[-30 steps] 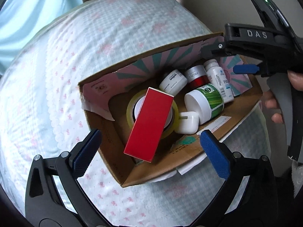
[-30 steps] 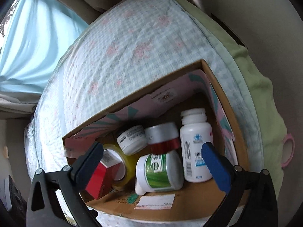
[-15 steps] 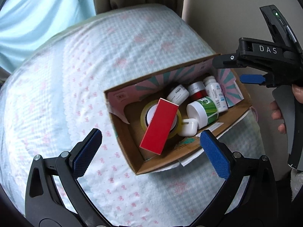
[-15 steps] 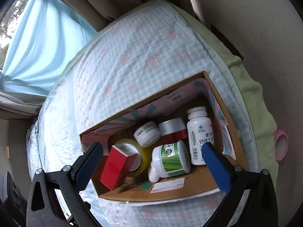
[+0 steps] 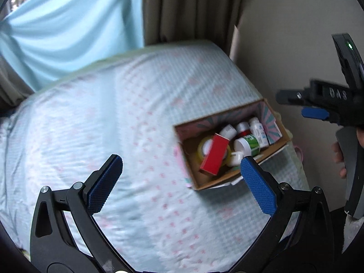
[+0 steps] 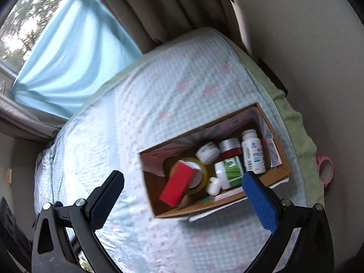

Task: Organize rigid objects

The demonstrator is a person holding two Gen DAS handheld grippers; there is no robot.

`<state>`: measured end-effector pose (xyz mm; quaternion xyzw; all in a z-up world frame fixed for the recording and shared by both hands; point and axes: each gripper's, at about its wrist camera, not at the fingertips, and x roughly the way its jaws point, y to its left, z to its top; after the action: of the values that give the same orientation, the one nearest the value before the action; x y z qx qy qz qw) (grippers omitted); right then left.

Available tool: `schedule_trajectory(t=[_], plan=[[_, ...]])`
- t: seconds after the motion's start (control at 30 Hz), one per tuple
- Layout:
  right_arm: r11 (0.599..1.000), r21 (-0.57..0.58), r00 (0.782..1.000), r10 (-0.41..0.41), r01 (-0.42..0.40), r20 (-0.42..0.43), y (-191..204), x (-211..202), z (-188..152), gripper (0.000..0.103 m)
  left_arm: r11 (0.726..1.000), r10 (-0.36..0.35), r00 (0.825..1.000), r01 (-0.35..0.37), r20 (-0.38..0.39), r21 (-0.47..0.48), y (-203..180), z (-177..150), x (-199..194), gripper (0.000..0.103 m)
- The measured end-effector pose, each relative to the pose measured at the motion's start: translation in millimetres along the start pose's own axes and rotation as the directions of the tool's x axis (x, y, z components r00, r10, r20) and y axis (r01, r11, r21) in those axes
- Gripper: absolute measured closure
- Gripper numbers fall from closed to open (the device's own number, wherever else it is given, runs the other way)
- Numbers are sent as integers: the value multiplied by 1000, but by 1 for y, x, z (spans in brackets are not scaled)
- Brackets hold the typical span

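An open cardboard box (image 5: 276, 145) (image 6: 282, 157) lies on the bed near its right edge. Inside are a red carton (image 5: 215, 157) (image 6: 178, 185) leaning on a yellow tape roll (image 6: 202, 171), a green-labelled white bottle (image 5: 248, 144) (image 6: 228, 174), a tall white bottle (image 6: 252, 152), a red-and-silver jar (image 6: 231, 147), a white jar (image 6: 208, 152) and a small white case (image 6: 213, 186). My left gripper (image 5: 182, 183) is open and empty, held high above the bed, left of the box. My right gripper (image 6: 184, 201) is open and empty above the box's near side; it shows in the left wrist view (image 5: 316, 107).
The bed has a pale blue sheet with pink dots (image 5: 113, 125) (image 6: 159, 91) over a green underlay (image 6: 295, 122). A pink tape ring (image 6: 325, 168) hangs at the bed's right edge. Beige wall (image 6: 307, 45) at right; curtains (image 5: 68, 27) behind.
Both grippers have pulled up and back from the box, so it looks smaller and more bed shows. The left view has swung leftward. The box contents have not moved.
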<state>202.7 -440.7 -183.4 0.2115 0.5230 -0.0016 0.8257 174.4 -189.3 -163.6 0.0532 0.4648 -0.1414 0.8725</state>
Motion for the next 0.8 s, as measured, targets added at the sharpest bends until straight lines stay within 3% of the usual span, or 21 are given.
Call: schedule_trajectory(t=[0.2, 0.3, 0.43, 0.57, 0.8], plan=[[980, -195, 985, 6, 28, 171, 87, -82, -21, 0, 997, 50, 987, -39, 150, -71, 61, 8, -98, 0], [958, -280, 959, 18, 64, 283, 127, -125, -35, 0, 991, 108, 960, -83, 259, -106, 92, 10, -153, 0], [936, -337, 919, 41, 102, 393, 161, -164, -57, 0, 983, 170, 924, -134, 342, -127, 115, 4, -199, 0], [920, -372, 894, 57, 126, 444, 179, -178, -83, 0, 977, 191, 902, -134, 388, -169, 132, -15, -226, 0], [905, -396, 887, 49, 154, 458, 186, -176, -103, 0, 971, 201, 886, -122, 419, -207, 141, -37, -246, 0]])
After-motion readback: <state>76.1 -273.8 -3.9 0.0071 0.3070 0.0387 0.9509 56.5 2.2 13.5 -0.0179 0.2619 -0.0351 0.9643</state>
